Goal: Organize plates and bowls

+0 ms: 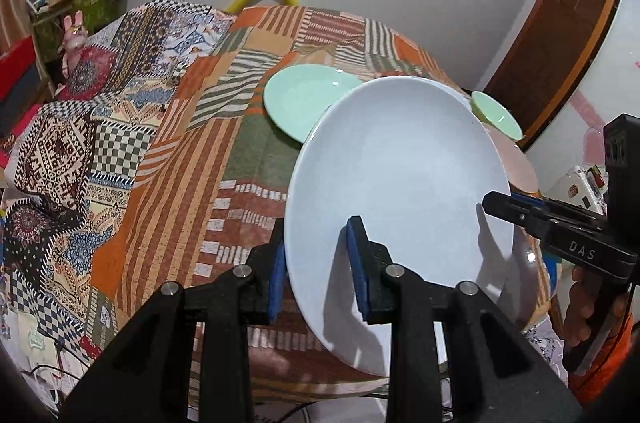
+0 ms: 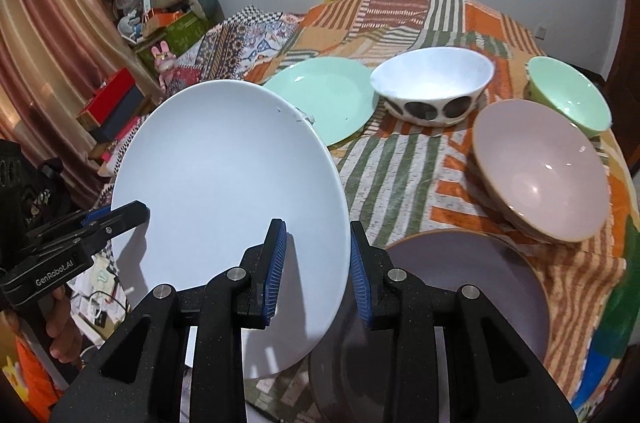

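A large white plate [image 1: 400, 163] [image 2: 228, 175] hangs tilted above the patchwork-covered table [image 1: 240, 151], held by both grippers at opposite rims. My left gripper [image 1: 316, 263] [image 2: 132, 213] is shut on its left rim. My right gripper [image 2: 318, 267] [image 1: 500, 207] is shut on the right rim. On the table lie a mint green plate [image 1: 300, 99] [image 2: 324, 95], a white bowl with dark spots [image 2: 432, 83], a green bowl [image 2: 572, 95] [image 1: 496, 113], a pink bowl [image 2: 536, 167] and a grey-lilac plate [image 2: 472, 271] just under the right gripper.
A second patterned cloth [image 1: 80, 151] drapes over furniture to the left. Boxes and soft toys [image 2: 160, 15] are piled in the far left corner by a curtain [image 2: 48, 63]. A wooden door frame [image 1: 560, 43] stands at the right. Cables lie on the floor [image 2: 100, 307].
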Available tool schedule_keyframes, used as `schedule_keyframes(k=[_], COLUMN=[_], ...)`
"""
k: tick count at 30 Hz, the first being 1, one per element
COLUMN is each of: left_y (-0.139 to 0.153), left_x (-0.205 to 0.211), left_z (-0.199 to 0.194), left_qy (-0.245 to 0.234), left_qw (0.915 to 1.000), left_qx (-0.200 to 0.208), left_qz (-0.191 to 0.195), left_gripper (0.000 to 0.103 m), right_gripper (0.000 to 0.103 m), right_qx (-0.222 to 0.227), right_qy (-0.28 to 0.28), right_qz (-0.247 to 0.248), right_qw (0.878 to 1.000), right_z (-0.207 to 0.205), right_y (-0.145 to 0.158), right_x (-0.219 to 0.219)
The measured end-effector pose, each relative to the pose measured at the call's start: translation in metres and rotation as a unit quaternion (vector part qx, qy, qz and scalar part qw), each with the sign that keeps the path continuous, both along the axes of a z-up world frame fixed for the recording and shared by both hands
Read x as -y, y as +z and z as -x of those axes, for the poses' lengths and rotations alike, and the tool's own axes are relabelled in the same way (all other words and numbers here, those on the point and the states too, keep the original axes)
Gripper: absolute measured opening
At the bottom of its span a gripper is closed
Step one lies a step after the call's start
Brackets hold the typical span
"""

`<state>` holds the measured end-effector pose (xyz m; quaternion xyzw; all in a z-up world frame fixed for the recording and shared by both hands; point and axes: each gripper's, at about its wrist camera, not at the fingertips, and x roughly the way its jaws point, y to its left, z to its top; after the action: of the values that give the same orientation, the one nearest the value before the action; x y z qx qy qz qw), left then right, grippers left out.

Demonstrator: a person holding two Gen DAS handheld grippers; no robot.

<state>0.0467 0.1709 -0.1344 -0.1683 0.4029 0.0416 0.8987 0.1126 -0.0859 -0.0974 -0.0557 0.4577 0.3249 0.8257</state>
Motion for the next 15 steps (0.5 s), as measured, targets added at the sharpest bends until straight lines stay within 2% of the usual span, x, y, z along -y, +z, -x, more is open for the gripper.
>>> schedule_keyframes(k=[15], left_y=[0.028], left_x=[0.053], left_z=[0.001], left_qy=[-0.038], left_qw=[0.9989], left_qx=[0.014], left_qz=[-0.023], left_gripper=[0.028], right_gripper=[0.028], right_qx=[0.021], right_qy=[-0.035], right_qz=[-0.034], right_qw=[0.999], right_z=[0.010], right_y=[0.019], right_x=[0.052])
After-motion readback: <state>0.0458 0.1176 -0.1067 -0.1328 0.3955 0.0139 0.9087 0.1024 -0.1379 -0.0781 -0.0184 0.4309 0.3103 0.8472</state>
